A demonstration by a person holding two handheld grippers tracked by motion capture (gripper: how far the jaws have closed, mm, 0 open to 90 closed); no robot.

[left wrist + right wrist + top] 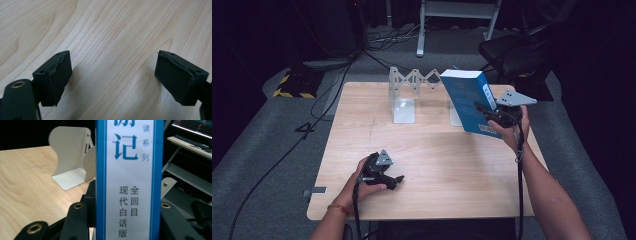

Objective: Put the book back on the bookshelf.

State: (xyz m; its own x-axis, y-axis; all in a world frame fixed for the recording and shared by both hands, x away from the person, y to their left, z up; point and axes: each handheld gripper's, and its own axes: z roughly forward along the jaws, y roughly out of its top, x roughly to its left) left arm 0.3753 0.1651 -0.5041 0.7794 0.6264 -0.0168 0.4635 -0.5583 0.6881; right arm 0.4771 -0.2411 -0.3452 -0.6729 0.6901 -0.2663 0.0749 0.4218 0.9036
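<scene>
Right gripper (492, 116), right of centre in the high view: clamped on a blue book (468, 100), gripped at the book's lower right edge. Book lifted clear of the table (437, 165), tilted with its white page block toward the top of the frame. In the right gripper view, blue-and-white spine (129, 180) with Chinese characters runs top to bottom at centre frame, black jaws pressed against it on both sides at the bottom.

Just left of the book, upper centre of the high view: white metal expandable bookend rack (412, 92), standing on the far part of the table, zigzag lattice along its top. Book's far corner overlaps the rack's right end; contact can't be judged. Same rack's curved end plate (71, 157) at upper left in the right gripper view, behind the spine.

Left gripper (396, 180), lower left of the high view: released, jaws wide apart, nothing between them. Resting low on the table near its front edge, well apart from the book. Left gripper view: both pads (56, 77) over bare wood grain.
</scene>
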